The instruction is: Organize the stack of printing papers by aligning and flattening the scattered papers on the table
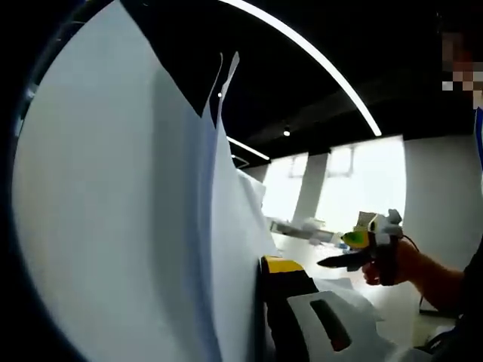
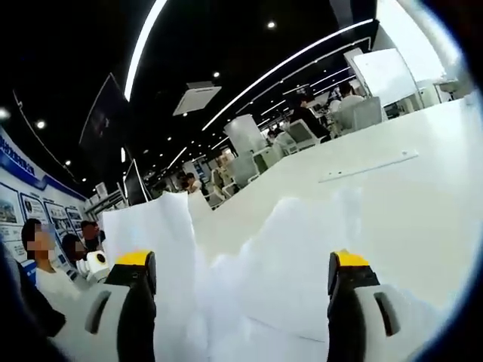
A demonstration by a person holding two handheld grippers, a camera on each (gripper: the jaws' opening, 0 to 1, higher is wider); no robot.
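Left gripper view, left claw [image 1: 260,302] clamping upright papers [image 1: 113,226], right claw [image 2: 241,290] spread apart.

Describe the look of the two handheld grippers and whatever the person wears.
The right gripper has two black jaws capped with yellow tips, set in pale grey-white housings with dark oval slots. The left gripper shows the same black jaw, yellow tip and white slotted housing. Seen from the left gripper view, the right gripper has a white body, a yellow-green part and dark pointed jaws. A dark sleeve shows at the edge.
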